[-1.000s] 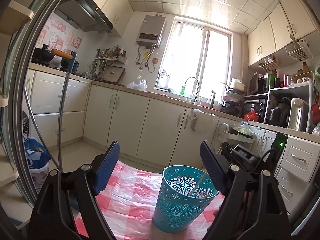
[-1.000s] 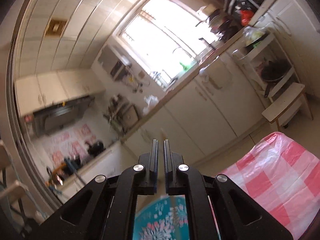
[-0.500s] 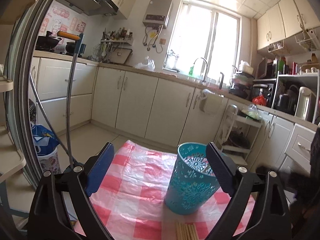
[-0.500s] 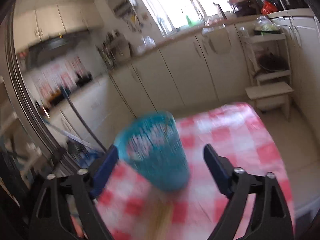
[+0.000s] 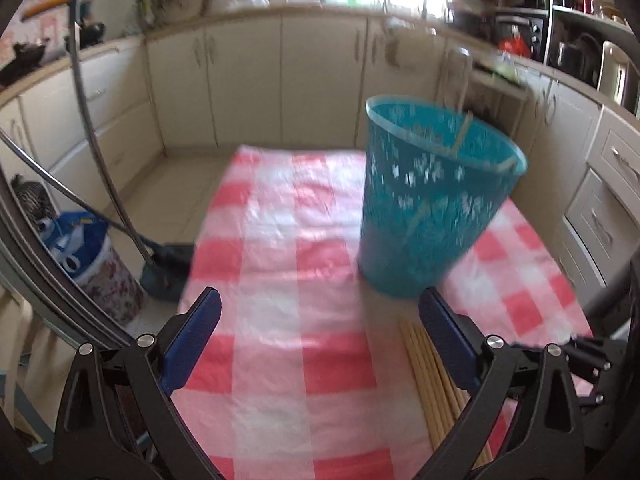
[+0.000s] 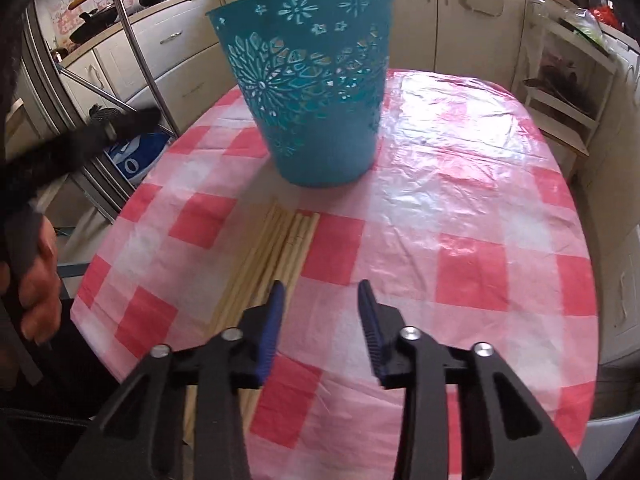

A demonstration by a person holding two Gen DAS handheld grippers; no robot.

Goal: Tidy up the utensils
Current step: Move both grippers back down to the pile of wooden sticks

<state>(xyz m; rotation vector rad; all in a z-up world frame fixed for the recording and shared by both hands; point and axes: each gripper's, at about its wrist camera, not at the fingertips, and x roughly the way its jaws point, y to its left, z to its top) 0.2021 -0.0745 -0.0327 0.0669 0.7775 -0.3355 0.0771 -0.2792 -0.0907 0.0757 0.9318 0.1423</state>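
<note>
Both grippers, left gripper [image 5: 320, 336] and right gripper [image 6: 320, 316], now hang released over the checked tablecloth [image 6: 460, 216]; the right, clenched a second ago, has dropped toward the chopsticks [image 6: 276, 248] lying before the teal basket [image 6: 312, 92], probably to collect more.

Ahead of the black right gripper [image 6: 320, 296] with dark blue finger pads [image 6: 271, 322] stands a teal plastic basket [image 6: 308, 92] with cut-out flower patterns. It sits on a red-and-white checked plastic tablecloth [image 6: 460, 240]. Pale wooden chopsticks [image 6: 276, 248] lie just left of those fingers.
</note>
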